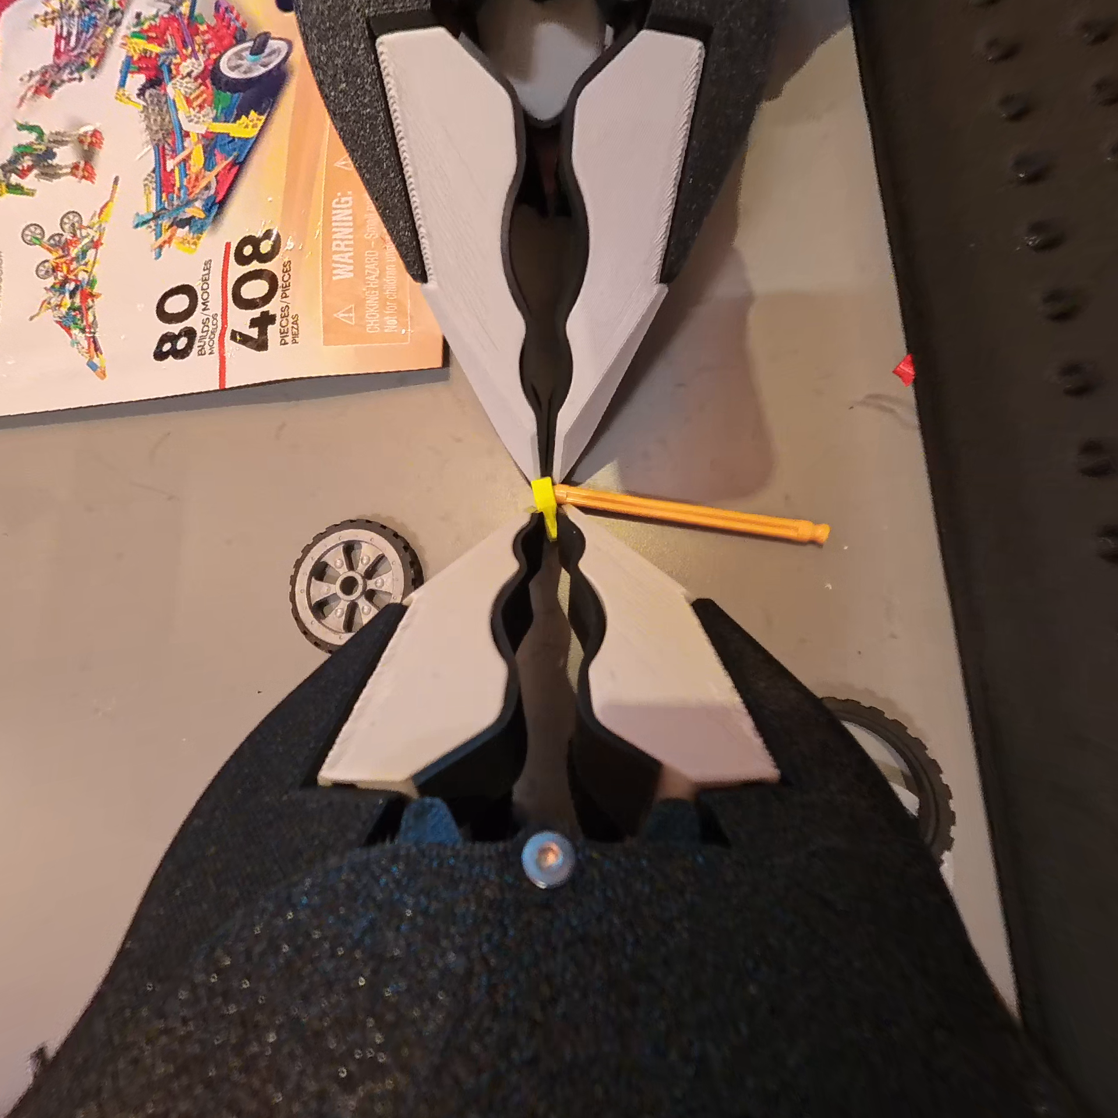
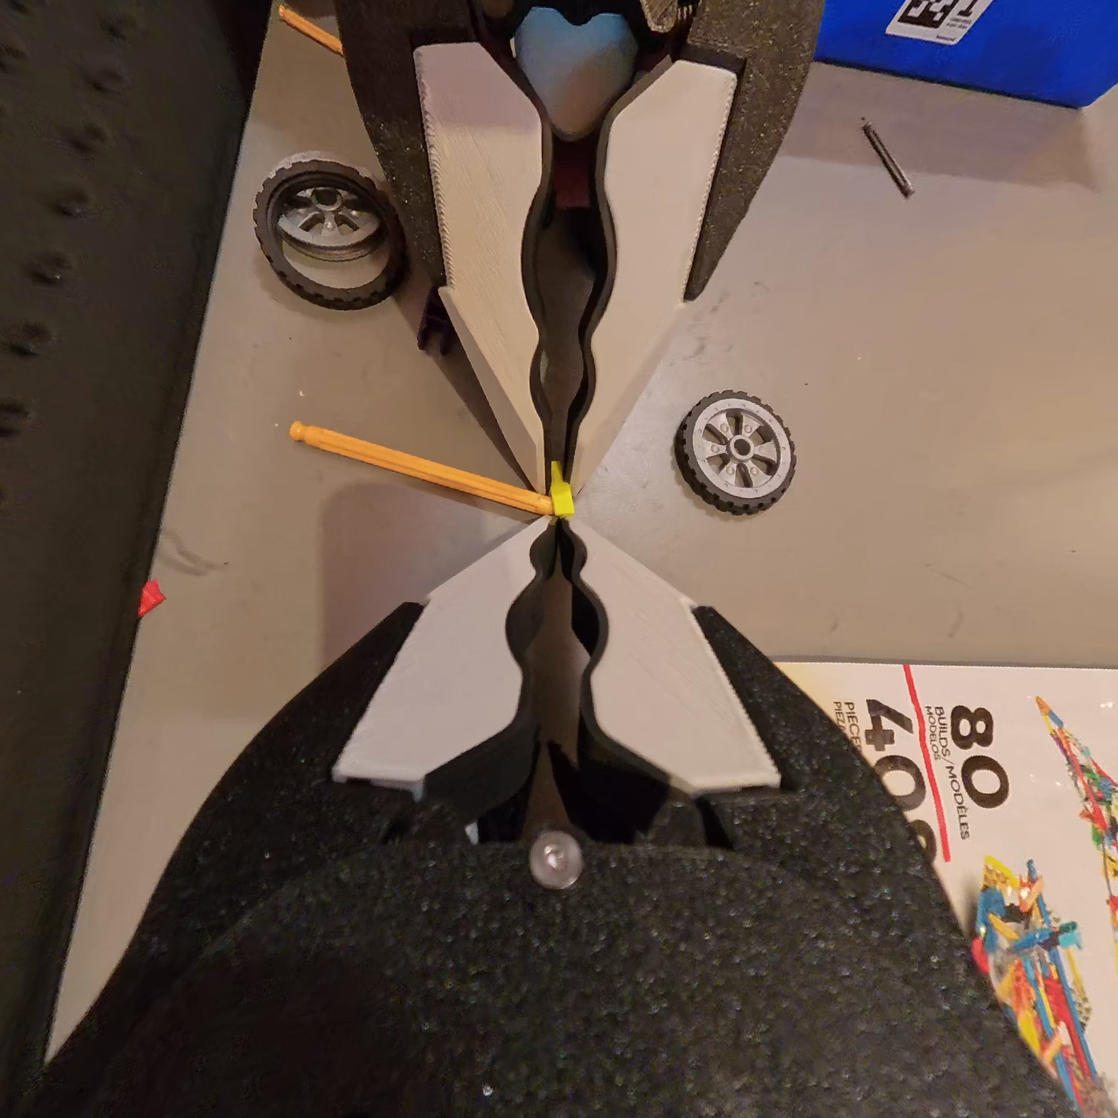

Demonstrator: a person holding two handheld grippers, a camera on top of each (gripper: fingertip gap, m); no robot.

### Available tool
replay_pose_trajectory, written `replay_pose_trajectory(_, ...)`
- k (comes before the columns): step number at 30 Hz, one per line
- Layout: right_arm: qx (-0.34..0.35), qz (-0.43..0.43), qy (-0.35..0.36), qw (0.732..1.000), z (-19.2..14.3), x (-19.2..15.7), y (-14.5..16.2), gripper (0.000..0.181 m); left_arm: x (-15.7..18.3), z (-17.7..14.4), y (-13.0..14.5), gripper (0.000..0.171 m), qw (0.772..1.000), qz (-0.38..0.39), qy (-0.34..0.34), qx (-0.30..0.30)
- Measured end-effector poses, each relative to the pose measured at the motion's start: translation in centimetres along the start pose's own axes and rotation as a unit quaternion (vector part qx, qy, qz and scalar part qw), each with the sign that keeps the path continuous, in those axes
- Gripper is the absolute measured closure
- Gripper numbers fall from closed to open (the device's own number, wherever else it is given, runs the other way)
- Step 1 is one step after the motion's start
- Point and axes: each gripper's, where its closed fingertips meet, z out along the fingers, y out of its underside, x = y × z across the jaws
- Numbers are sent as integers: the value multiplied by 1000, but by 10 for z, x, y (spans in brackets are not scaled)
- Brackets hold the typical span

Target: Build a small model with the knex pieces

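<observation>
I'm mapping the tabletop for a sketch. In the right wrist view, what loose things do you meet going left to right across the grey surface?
Small red plastic scrap → hollow black-tyred wheel → orange plastic rod → yellow plastic connector → spoked grey wheel with black tyre → thin dark rod.

Your left gripper and right gripper meet tip to tip, both pinched closed, pointing straight at each other.
</observation>
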Motion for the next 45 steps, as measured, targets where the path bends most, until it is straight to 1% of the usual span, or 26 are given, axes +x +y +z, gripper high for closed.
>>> replay_pose_trajectory(6, 3, 45, -8, 999, 1, 1, -2, 181, 0, 0, 0, 171, 1000, 1, -6, 1)
replay_pose_trajectory(11, -3, 55, 8, 998, 3, 2, -4, 181, 0, 0, 0, 171, 1000, 3, -11, 1)
replay_pose_trajectory(16, 1, 77, 9, 997, 4, 5, -5, 181, -1, 0, 0, 170, 1000, 11, -18, -1)
replay_pose_trajectory(17, -2, 80, 17, 997, 6, 8, -4, 181, 1, 1, -1, 169, 1000, 8, -12, 3)
replay_pose_trajectory(18, -11, 69, 41, 997, 10, 13, -4, 181, 6, 5, -6, 170, 1000, 20, -7, 7)
replay_pose_trajectory(19, -15, 57, 51, 997, 13, 17, -5, 181, 19, 12, -15, 170, 999, 40, 9, 13)
replay_pose_trajectory(20, -10, 62, 36, 997, 13, 15, -6, 181, 26, 17, -21, 168, 998, 57, 9, 12)
replay_pose_trajectory(21, -3, 70, 22, 997, 10, 14, -6, 181, 24, 16, -20, 168, 999, 49, 9, 7)
replay_pose_trajectory(22, 3, 69, 24, 997, 8, 14, -7, 181, 23, 15, -19, 169, 999, 39, 13, 8)
replay_pose_trajectory(24, -2, 56, 35, 998, 7, 14, -4, 181, 23, 15, -19, 168, 999, 42, 15, 7)
replay_pose_trajectory(26, 6, 73, 32, 997, 3, 18, -3, 181, 23, 15, -19, 168, 999, 36, 19, 7)
replay_pose_trajectory(29, 11, 74, 37, 997, -3, 20, -1, 181, 20, 13, -17, 168, 999, 46, 10, 5)
replay_pose_trajectory(31, 25, 83, 44, 995, -14, 26, -3, 178, 11, 7, -14, 168, 999, 40, -8, 6)
replay_pose_trajectory(33, 44, 103, 33, 993, -27, 29, -6, 173, 5, 0, -16, 168, 999, 28, -15, 23)
replay_pose_trajectory(35, 48, 120, 8, 992, -33, 26, -3, 171, 3, 0, -18, 168, 999, 19, -16, 27)
replay_pose_trajectory(36, 45, 122, -1, 991, -33, 24, -1, 170, 1, 2, -15, 168, 999, 18, -22, 15)
replay_pose_trajectory(38, 19, 107, -32, 994, -30, 10, 5, 170, 2, 7, -6, 167, 1000, 12, -16, -12)
replay_pose_trajectory(39, 11, 100, -40, 994, -28, 4, 6, 170, 1, 6, -8, 165, 1000, 9, -17, -7)
replay_pose_trajectory(41, 0, 96, -57, 994, -24, -7, 5, 167, 0, 5, -6, 157, 1000, 3, -19, -15)
replay_pose_trajectory(43, -16, 97, -61, 993, -20, -13, 8, 162, -2, 2, -4, 150, 1000, 0, -22, -16)
replay_pose_trajectory(45, -24, 97, -55, 993, -18, -14, 8, 162, -1, -2, -2, 145, 1000, -6, -17, -20)
